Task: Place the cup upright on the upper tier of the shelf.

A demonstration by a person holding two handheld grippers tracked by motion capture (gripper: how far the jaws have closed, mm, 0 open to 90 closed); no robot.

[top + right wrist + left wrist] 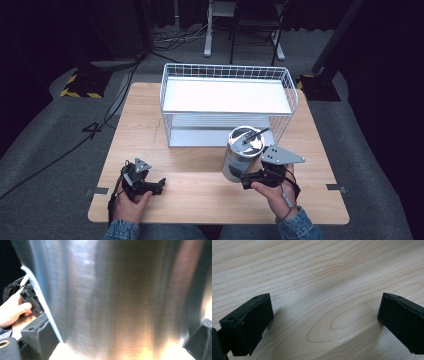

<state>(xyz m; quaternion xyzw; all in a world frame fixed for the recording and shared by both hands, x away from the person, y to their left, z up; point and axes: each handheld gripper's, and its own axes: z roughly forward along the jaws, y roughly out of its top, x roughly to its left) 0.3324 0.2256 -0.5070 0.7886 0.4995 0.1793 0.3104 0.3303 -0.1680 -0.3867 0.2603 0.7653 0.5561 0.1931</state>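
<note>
A brushed-metal canister (239,156) with a black-handled lid stands slightly tilted at the table's front right, just before the wire basket. My right gripper (246,179) is shut on its lower side. In the right gripper view the canister's wall (120,295) spans the space between the two jaws of this gripper (117,340). At the front left, my left gripper (159,185) rests low over the wood, pointing right. Seen in the left gripper view, this gripper (324,322) is open, with bare wood between its jaws.
A white wire basket (227,72) with a white shelf inside stands at the back middle of the wooden table (200,195). Beyond the table are grey floor, cables and a stand's legs. The left hand (12,311) shows past the canister.
</note>
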